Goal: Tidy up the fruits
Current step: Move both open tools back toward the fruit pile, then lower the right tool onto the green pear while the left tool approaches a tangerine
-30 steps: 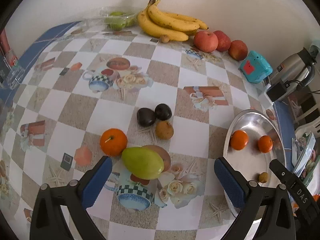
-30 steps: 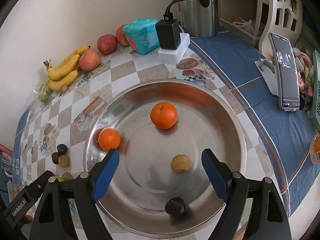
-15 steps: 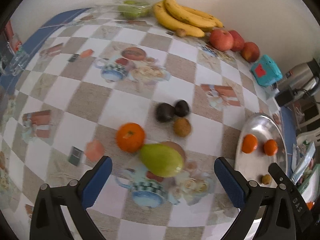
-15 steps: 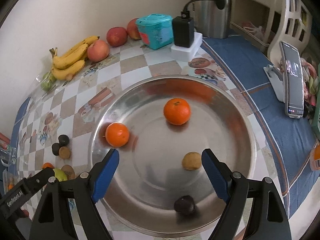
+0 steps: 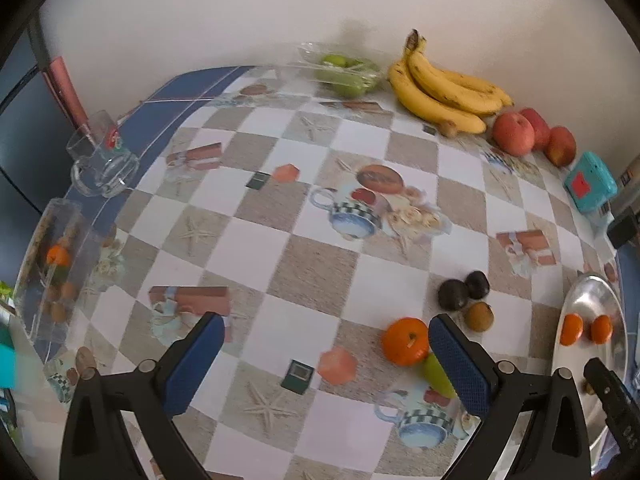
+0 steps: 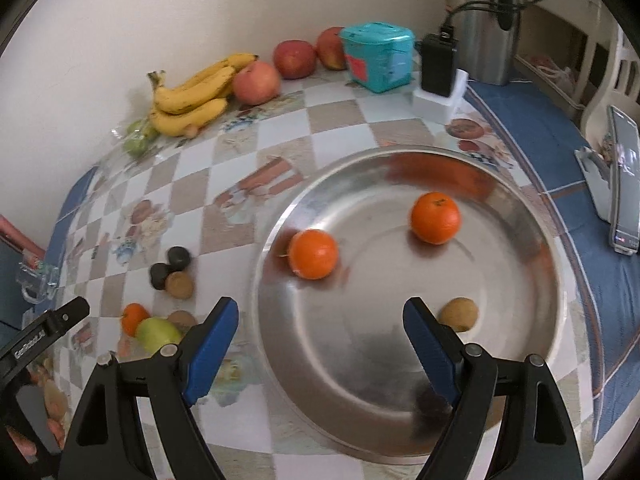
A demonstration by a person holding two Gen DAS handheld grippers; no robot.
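Observation:
My left gripper (image 5: 320,364) is open and empty above the checkered tablecloth. An orange (image 5: 405,341), a green pear (image 5: 438,374) partly hidden behind the right finger, two dark fruits (image 5: 464,290) and a brown fruit (image 5: 480,316) lie to its right. My right gripper (image 6: 320,344) is open and empty over the near left rim of the steel plate (image 6: 500,364). The plate holds two oranges (image 6: 314,254), a brown fruit (image 6: 458,314) and a dark fruit (image 6: 430,406) blurred near the right finger.
Bananas (image 5: 444,88), apples (image 5: 514,132) and a bag of green fruit (image 5: 344,74) line the wall. A teal box (image 6: 378,56), charger, kettle and phone on a stand (image 6: 624,176) stand at the right. A glass mug (image 5: 100,156) and clear container (image 5: 52,268) sit at the left.
The left gripper has swung left, so the loose fruits now lie right of its fingers. The right gripper has shifted left toward the plate's rim. Both stay open.

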